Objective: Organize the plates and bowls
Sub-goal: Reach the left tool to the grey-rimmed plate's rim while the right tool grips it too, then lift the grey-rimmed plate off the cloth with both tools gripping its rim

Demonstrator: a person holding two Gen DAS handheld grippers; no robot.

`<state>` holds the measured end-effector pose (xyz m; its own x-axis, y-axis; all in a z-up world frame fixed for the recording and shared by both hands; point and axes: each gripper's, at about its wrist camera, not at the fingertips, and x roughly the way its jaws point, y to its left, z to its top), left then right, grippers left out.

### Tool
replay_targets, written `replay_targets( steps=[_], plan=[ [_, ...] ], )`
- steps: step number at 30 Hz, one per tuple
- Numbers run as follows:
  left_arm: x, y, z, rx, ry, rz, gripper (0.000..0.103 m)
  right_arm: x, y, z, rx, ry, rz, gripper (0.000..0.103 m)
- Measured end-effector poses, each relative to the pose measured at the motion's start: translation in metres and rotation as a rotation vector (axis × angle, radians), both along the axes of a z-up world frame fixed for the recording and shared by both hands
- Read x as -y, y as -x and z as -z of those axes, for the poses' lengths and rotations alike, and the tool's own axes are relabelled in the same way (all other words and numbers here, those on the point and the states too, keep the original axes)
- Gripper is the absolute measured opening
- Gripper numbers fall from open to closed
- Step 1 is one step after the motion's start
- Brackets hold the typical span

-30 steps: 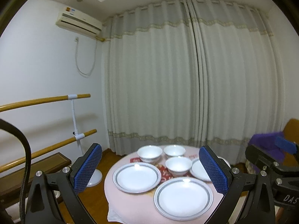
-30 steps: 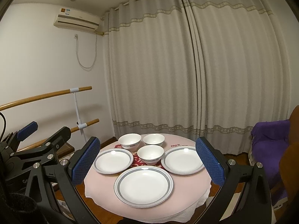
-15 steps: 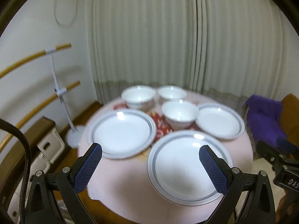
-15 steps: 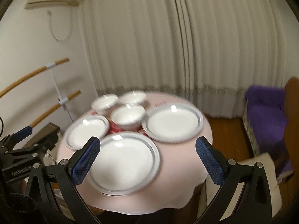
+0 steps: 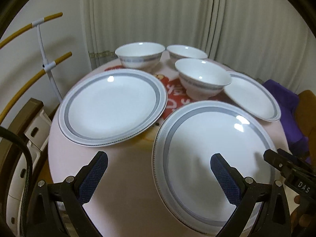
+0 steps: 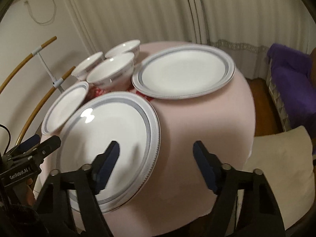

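Note:
A round table under a pink cloth (image 5: 128, 167) holds three grey-rimmed white plates and three white bowls. The near plate (image 5: 213, 158) (image 6: 110, 138) lies closest to both grippers. My left gripper (image 5: 159, 157) is open above the plate's left rim, one finger over the cloth, the other over the plate. My right gripper (image 6: 156, 146) hovers at the plate's right rim; its jaws are closing, the rim between them, pads not touching it. Further back lie the left plate (image 5: 112, 104), the right plate (image 6: 183, 73) and the bowls (image 5: 203, 78) (image 5: 140, 56) (image 5: 186, 52).
Wooden rails on a white stand (image 5: 45, 45) run along the wall at left. A purple-covered seat (image 6: 292, 83) and a cream cushion (image 6: 276, 162) sit to the table's right. Curtains (image 5: 158, 9) hang behind. The cloth drops off at the table's near edge.
Both grippers have come down and tipped toward the table, so the near plate now fills the lower views. The right gripper's fingers stand closer together than before.

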<state>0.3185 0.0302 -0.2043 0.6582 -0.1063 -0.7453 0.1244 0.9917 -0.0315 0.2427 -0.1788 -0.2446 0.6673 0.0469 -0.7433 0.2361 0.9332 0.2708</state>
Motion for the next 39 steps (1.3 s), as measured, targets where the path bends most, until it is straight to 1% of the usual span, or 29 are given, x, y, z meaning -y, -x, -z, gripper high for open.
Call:
replay_targets(
  steps=[2, 5, 7, 9, 11, 12, 13, 15, 16, 18, 22, 25, 27, 30, 31, 32, 34, 36, 38, 39],
  plan=[
    [0.000, -0.008, 0.008, -0.024, 0.011, 0.004, 0.102, 0.002, -0.003, 0.006, -0.012, -0.008, -0.002, 0.063],
    [-0.002, -0.018, 0.018, -0.053, 0.046, 0.006, 0.102, 0.002, -0.005, 0.008, 0.000, -0.017, 0.002, 0.057],
    [-0.005, -0.017, 0.020, -0.065, 0.057, 0.001, 0.102, 0.004, -0.006, 0.008, 0.005, -0.036, -0.005, 0.047],
    [-0.006, -0.018, 0.022, -0.067, 0.066, 0.003, 0.102, 0.003, -0.008, 0.009, 0.007, -0.052, -0.012, 0.041],
    [-0.007, -0.019, 0.024, -0.063, 0.071, -0.003, 0.102, 0.002, -0.009, 0.009, 0.010, -0.056, -0.017, 0.037],
    [-0.007, -0.019, 0.026, -0.066, 0.077, -0.005, 0.102, 0.002, -0.009, 0.009, 0.011, -0.059, -0.019, 0.031],
    [-0.009, -0.019, 0.027, -0.075, 0.090, -0.011, 0.102, 0.001, -0.011, 0.010, 0.009, -0.067, -0.025, 0.028],
    [-0.015, -0.018, 0.031, -0.101, 0.129, -0.025, 0.102, -0.001, -0.011, 0.011, 0.012, -0.065, -0.028, 0.027],
    [-0.015, -0.019, 0.032, -0.096, 0.130, -0.028, 0.102, -0.001, -0.011, 0.011, 0.014, -0.066, -0.031, 0.025],
    [-0.012, -0.020, 0.034, -0.090, 0.092, -0.041, 0.102, -0.002, -0.012, 0.012, 0.018, -0.082, -0.037, 0.022],
    [-0.003, -0.020, 0.041, -0.084, 0.031, -0.023, 0.102, -0.003, -0.012, 0.012, 0.021, -0.081, -0.036, 0.022],
    [-0.004, -0.022, 0.040, -0.115, 0.056, -0.034, 0.102, -0.003, -0.013, 0.012, 0.022, -0.079, -0.035, 0.022],
    [-0.003, -0.023, 0.040, -0.118, 0.057, -0.038, 0.102, -0.003, -0.013, 0.012, 0.022, -0.076, -0.036, 0.022],
    [-0.003, -0.022, 0.038, -0.108, 0.066, -0.031, 0.093, -0.003, -0.013, 0.013, 0.023, -0.077, -0.036, 0.022],
    [-0.005, -0.020, 0.035, -0.099, 0.078, -0.029, 0.078, -0.003, -0.013, 0.013, 0.022, -0.076, -0.037, 0.022],
    [-0.007, -0.020, 0.033, -0.094, 0.098, -0.028, 0.060, -0.003, -0.013, 0.013, 0.023, -0.076, -0.038, 0.022],
    [-0.010, -0.020, 0.031, -0.106, 0.129, -0.015, 0.054, -0.004, -0.012, 0.013, 0.023, -0.078, -0.039, 0.022],
    [-0.010, -0.019, 0.031, -0.106, 0.127, -0.004, 0.051, -0.004, -0.013, 0.013, 0.022, -0.077, -0.038, 0.022],
    [-0.008, -0.017, 0.030, -0.107, 0.141, 0.013, 0.037, -0.004, -0.012, 0.013, 0.023, -0.080, -0.039, 0.022],
    [-0.006, -0.017, 0.030, -0.108, 0.142, 0.027, 0.034, -0.005, -0.012, 0.013, 0.023, -0.080, -0.039, 0.022]
  ],
)
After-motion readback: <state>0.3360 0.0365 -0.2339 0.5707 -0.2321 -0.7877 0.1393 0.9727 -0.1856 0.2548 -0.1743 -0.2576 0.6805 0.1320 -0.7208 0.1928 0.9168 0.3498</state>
